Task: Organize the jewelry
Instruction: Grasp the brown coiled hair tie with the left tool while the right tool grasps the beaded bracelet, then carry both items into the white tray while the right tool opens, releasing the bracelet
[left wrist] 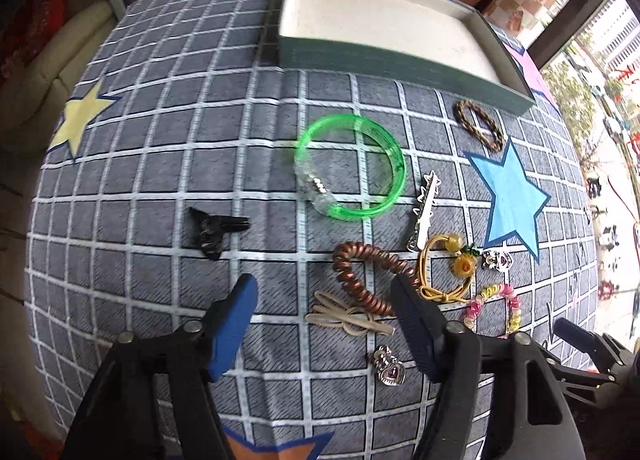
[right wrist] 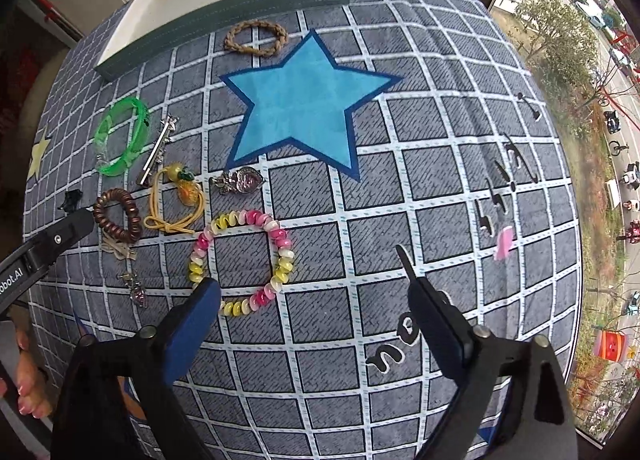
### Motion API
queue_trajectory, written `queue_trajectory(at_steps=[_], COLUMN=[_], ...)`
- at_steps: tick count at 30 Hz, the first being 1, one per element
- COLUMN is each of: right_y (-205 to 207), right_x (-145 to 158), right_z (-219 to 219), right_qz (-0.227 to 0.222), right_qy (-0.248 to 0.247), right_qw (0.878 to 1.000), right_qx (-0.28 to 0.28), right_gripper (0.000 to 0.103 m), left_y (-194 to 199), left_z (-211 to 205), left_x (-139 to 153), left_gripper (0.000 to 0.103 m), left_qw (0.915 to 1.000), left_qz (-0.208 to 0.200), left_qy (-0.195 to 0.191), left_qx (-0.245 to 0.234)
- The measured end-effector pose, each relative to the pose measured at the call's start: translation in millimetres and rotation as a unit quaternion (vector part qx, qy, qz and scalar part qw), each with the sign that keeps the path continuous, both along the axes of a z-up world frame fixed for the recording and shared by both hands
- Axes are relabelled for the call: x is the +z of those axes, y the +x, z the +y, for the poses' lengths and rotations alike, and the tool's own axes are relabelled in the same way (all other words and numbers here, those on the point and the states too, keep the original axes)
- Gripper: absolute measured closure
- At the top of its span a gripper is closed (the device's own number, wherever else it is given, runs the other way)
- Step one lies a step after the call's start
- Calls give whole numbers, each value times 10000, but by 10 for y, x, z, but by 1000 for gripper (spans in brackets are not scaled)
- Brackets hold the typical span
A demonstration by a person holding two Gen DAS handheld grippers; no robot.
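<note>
An empty green box (left wrist: 400, 60) with a cream lining stands at the table's far side; it also shows in the right wrist view (right wrist: 224, 16). Loose jewelry lies on the checked cloth: a green bangle (left wrist: 352, 168), a braided ring (left wrist: 480, 124), a silver clip (left wrist: 426, 212), a copper spiral tie (left wrist: 368, 276), a yellow cord with a sunflower (left wrist: 448, 272), a pink-yellow spiral tie (right wrist: 244, 260), a black clip (left wrist: 214, 232). My left gripper (left wrist: 324, 300) is open above the copper tie. My right gripper (right wrist: 308, 268) is open, its left finger beside the pink-yellow tie.
A beige elastic (left wrist: 348, 318) and a silver heart charm (left wrist: 388, 370) lie near the left gripper. Another silver charm (right wrist: 240, 180) lies below the blue star (right wrist: 304, 100). A window edge runs along the right. A sofa (left wrist: 48, 68) is at the left.
</note>
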State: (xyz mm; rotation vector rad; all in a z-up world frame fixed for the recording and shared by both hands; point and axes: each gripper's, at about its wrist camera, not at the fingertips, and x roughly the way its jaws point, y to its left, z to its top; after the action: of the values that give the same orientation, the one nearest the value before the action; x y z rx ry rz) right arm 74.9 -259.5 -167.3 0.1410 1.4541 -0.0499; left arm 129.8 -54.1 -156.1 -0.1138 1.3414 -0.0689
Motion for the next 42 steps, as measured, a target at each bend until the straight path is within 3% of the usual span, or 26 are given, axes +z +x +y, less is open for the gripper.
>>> queue_trajectory(at_steps=[3,6,9,11,12,14,15,16,17,18,20,32,42], right_y=[6,12,25,1,0,0,-4,-7,-7,-8,-23,68,668], right_x=[-102,-168,-208,-260,-262,-263,-252,-235,-231,-221,-175,188,499], right_z=[13,74,148,239,265,370,400,429,457,471,473,122,-50], right_qz=[91,66,62,65,34,0,-22,-51,-74,-83,-98,-387,-910], right_qy=[-6,-109,-251,-426,-446,-472,-482,-480,-493,-484,-439,307,689], right_qw=[10000,9999,9996,9989,9988,9985,9983,9982,9979,9977,9980,9987,9934], right_qx=[35,82,150,190,214,268,313,365,424,461,443,156,128], right_gripper=[28,29,29,33,37,45,53,66,73,88,94,94,94], left_y=[21,53,104,132,149,172,179,182,183,180,129,97,380], left_z=[-53,-122,-165,-198,-208,-233,-251,-274,-289,-303,-293,-185,-100], left_x=[-51,-88,-142,-166,-183,-221,-234,-243,-251,-254,-236,126,626], left_gripper=[23,36,36,46,56,58,71,77,79,79,79,80,80], left_qw=[10000,9999,9998,9998,9998,9997,9997,9997,9997,9997,9997,9980,9940], left_qz=[-6,-18,33,28,51,96,61,20,17,4,-61,-378,-837], left_qy=[0,72,106,142,138,148,144,147,101,79,6,-371,-576], left_qx=[-50,-135,-153,-144,-147,-145,-160,-194,-221,-225,-246,-339,-395])
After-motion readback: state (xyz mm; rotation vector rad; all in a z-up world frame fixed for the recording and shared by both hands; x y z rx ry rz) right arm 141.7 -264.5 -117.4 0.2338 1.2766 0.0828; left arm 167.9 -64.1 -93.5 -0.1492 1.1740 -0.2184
